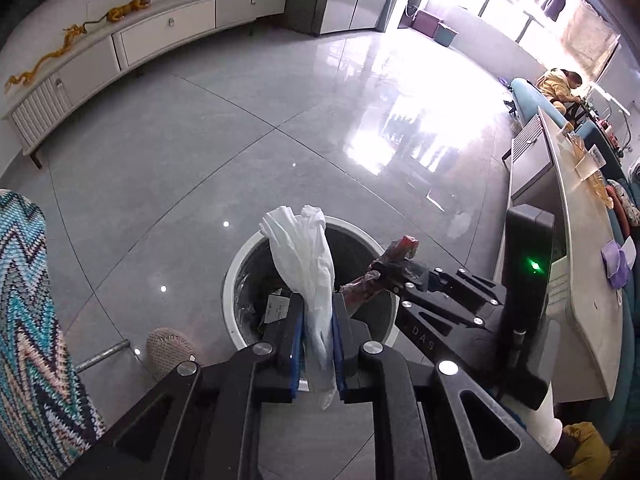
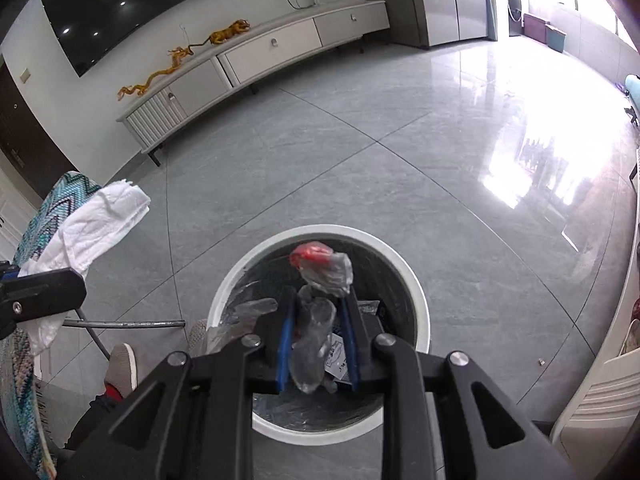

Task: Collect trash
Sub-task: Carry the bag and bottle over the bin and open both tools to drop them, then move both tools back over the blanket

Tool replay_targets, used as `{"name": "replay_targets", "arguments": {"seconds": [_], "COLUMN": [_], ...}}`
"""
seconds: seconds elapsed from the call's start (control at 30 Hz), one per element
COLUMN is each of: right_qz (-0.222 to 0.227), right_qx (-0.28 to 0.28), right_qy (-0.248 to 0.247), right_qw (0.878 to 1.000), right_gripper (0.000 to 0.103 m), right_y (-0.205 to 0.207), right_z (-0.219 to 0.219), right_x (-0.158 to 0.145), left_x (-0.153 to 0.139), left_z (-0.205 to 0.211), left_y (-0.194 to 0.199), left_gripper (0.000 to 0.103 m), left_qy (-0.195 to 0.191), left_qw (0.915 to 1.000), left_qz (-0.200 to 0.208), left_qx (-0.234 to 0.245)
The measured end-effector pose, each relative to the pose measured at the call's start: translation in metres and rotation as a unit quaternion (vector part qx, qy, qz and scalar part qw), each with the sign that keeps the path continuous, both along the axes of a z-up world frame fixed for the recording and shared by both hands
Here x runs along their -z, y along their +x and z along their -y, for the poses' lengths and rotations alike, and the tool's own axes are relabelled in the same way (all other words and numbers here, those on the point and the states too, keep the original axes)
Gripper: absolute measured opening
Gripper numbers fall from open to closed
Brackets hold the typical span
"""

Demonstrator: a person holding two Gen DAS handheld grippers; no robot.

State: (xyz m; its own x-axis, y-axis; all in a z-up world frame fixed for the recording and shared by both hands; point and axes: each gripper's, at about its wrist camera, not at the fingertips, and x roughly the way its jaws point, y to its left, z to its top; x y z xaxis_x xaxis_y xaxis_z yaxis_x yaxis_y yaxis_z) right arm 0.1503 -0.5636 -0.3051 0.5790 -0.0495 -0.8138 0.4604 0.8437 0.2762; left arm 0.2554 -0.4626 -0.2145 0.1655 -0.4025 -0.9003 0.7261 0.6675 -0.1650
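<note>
Here, the left tool [image 1: 318,332] is pinching a limp white tissue wad [image 1: 306,256], and the right tool [image 2: 318,344], jaws closed, is holding a crumpled clear wrapper with red print [image 2: 320,276], both over the round white-rimmed bin [image 2: 416,280]. Likely risk: the tissue is draping toward the rim and may be snagging there or dropping onto the grey tiled floor [image 1: 240,140] on release.

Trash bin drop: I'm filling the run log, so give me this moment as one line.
left hand-held gripper: shut on white tissue | right hand-held gripper: shut on clear plastic wrapper | both above trash bin | nothing released
</note>
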Motion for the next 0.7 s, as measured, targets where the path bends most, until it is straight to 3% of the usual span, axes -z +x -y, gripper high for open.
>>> {"name": "replay_targets", "arguments": {"seconds": [0.1, 0.17, 0.23, 0.47, 0.7], "right_qz": [-0.018, -0.033, -0.049, -0.063, -0.032], "right_qx": [0.006, 0.011, 0.021, 0.019, 0.025], "right_qy": [0.01, 0.011, 0.006, -0.003, -0.028], "right_qw": [1.0, 0.999, 0.999, 0.998, 0.999], "right_gripper": [0.022, 0.024, 0.032, 0.049, 0.052], "right_y": [0.009, 0.014, 0.017, 0.02, -0.002], "right_z": [0.004, 0.005, 0.005, -0.003, -0.013], "right_x": [0.021, 0.034, 0.045, 0.051, 0.006], "left_x": [0.016, 0.022, 0.025, 0.008, -0.051], "left_z": [0.001, 0.0, 0.001, -0.016, -0.068], "left_y": [0.009, 0.012, 0.013, 0.01, -0.019], "left_gripper": [0.033, 0.055, 0.061, 0.061, 0.061], "left_qy": [-0.001, 0.0, -0.006, -0.019, -0.035], "left_qw": [0.9998, 0.9996, 0.9995, 0.9992, 0.9914], "left_qz": [-0.017, -0.019, -0.022, -0.005, 0.107], "left_qx": [-0.011, -0.02, -0.022, -0.036, -0.067]}}
